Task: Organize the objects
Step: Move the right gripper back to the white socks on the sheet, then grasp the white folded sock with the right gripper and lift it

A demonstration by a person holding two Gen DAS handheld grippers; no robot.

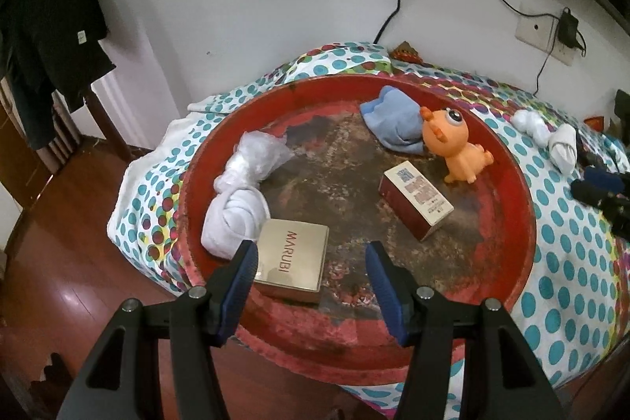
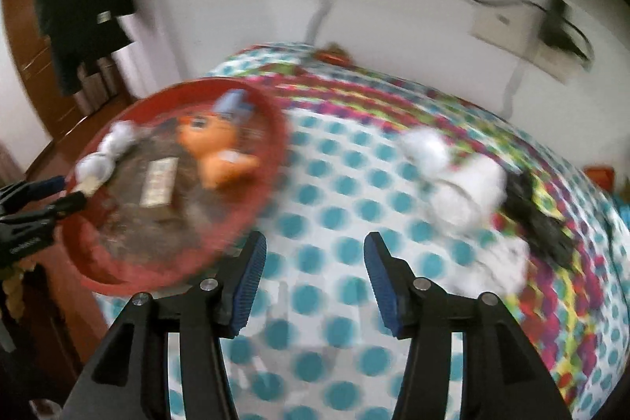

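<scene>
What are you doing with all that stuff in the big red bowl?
A person with a gripper in each hand is tidying things into the big red tray on the spotted bedcover. Already in it are an orange toy, a blue cloth, two small boxes, a white sock and a plastic bag. The left gripper hangs open over the gold box, holding nothing. The right gripper is open and empty over the bedcover. White socks and something black still lie outside the tray.
</scene>
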